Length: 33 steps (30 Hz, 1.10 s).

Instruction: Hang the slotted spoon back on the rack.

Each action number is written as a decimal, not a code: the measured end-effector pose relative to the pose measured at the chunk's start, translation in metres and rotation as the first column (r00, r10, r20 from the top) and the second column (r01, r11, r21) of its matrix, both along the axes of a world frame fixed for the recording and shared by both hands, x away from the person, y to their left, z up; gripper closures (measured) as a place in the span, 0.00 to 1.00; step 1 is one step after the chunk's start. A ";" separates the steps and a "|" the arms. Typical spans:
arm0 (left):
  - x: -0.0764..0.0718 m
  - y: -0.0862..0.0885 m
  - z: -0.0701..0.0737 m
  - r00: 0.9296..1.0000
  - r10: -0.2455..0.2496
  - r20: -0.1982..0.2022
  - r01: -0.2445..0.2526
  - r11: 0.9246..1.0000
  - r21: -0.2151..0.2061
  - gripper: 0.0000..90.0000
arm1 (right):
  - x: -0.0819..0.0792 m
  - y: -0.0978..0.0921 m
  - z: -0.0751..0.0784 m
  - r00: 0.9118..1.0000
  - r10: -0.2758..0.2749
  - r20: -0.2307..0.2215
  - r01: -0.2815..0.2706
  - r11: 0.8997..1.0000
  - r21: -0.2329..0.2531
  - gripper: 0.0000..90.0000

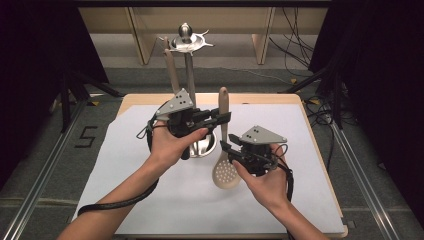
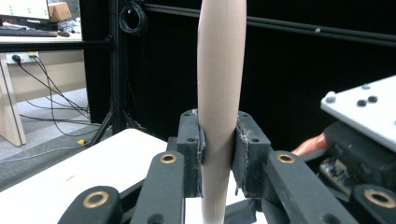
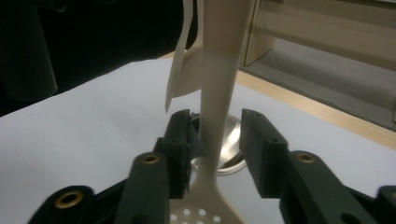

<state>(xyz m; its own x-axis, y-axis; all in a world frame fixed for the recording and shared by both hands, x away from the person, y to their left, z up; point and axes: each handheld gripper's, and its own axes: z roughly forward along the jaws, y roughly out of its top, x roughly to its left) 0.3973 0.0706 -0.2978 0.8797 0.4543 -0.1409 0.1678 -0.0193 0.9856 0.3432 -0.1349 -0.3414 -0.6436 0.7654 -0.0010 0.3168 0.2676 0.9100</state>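
The beige perforated plastic spoon (image 1: 223, 150) is clamped upright at its handle by the left gripper (image 2: 219, 149) — the right gripper (image 3: 217, 149) is spread around the neck, presumably for a handover beside the steel utensil stand (image 1: 189, 75).

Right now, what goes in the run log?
left tongs: shut on spoon handle | right tongs: open around neck | rack: behind

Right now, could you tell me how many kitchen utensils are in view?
2: the slotted spoon held upright, clamped by the left gripper, and a wooden-handled utensil hanging on the metal stand. Others may hide behind it.
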 end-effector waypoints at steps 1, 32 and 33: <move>0.000 0.001 0.000 1.000 -0.003 -0.001 0.003 1.000 0.001 0.83 | 0.000 -0.001 0.000 1.000 0.001 0.006 -0.001 1.000 -0.003 0.68; 0.012 0.039 0.003 0.999 -0.009 0.045 0.006 0.998 0.068 0.82 | 0.000 -0.058 -0.021 0.993 -0.111 -0.041 0.111 0.994 0.011 0.59; 0.012 0.039 0.004 0.999 -0.010 0.046 0.007 0.998 0.066 0.82 | 0.001 -0.059 -0.022 0.995 -0.099 -0.032 0.099 0.995 0.008 0.59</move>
<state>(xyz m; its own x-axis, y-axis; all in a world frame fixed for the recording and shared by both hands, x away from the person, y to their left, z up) 0.4096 0.1098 -0.2940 0.8883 0.4538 -0.0702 0.1219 -0.0855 0.9889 0.3447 -0.1939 -0.3638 -0.5644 0.8251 0.0258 0.3696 0.2246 0.9017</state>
